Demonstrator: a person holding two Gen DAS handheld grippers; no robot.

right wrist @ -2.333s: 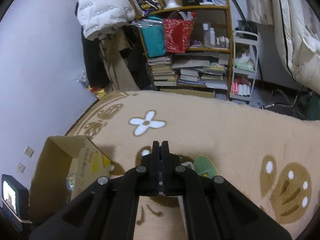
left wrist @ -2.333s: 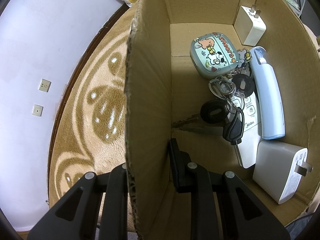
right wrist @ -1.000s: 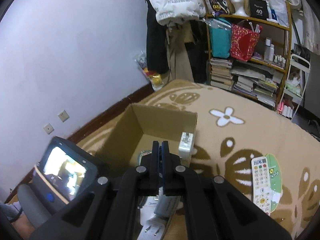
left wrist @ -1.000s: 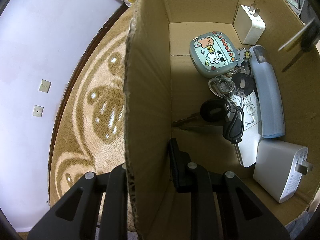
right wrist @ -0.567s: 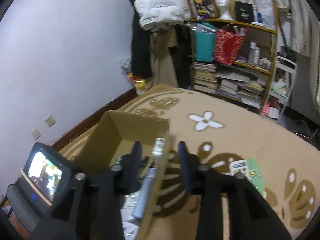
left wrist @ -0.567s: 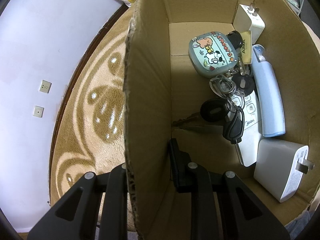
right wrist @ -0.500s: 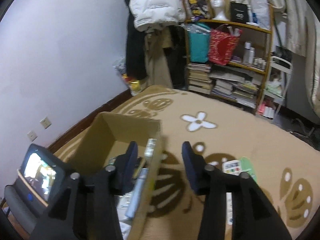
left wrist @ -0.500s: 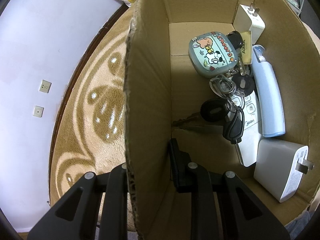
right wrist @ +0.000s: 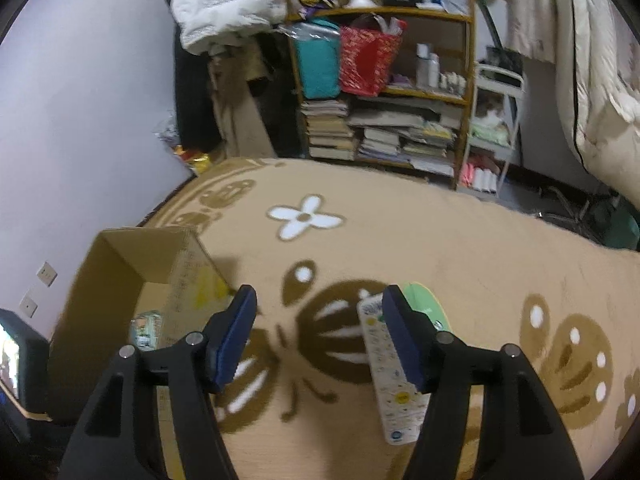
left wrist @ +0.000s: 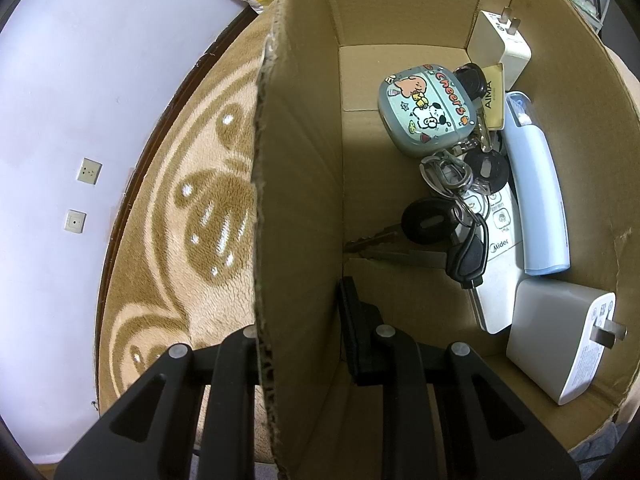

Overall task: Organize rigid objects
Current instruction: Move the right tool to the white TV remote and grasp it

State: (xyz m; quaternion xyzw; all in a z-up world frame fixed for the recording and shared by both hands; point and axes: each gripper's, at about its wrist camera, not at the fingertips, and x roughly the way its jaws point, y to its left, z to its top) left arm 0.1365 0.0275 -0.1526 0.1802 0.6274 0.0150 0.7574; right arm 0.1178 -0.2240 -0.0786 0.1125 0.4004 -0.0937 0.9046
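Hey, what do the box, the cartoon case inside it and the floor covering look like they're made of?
The box looks like plain brown corrugated cardboard: matte, with a frayed, fluted top edge. The cartoon case seems to be soft silicone or glossy plastic, judging by its rounded corners and faint sheen; I can't tell which. The rug looks like short plush pile, tan with a fuzzy brown and white pattern.

Tan patterned carpet [right wrist: 460, 248], cardboard box [right wrist: 120, 264] near the wall, white remote [right wrist: 390, 380] on green card [right wrist: 424, 300] lying beside.
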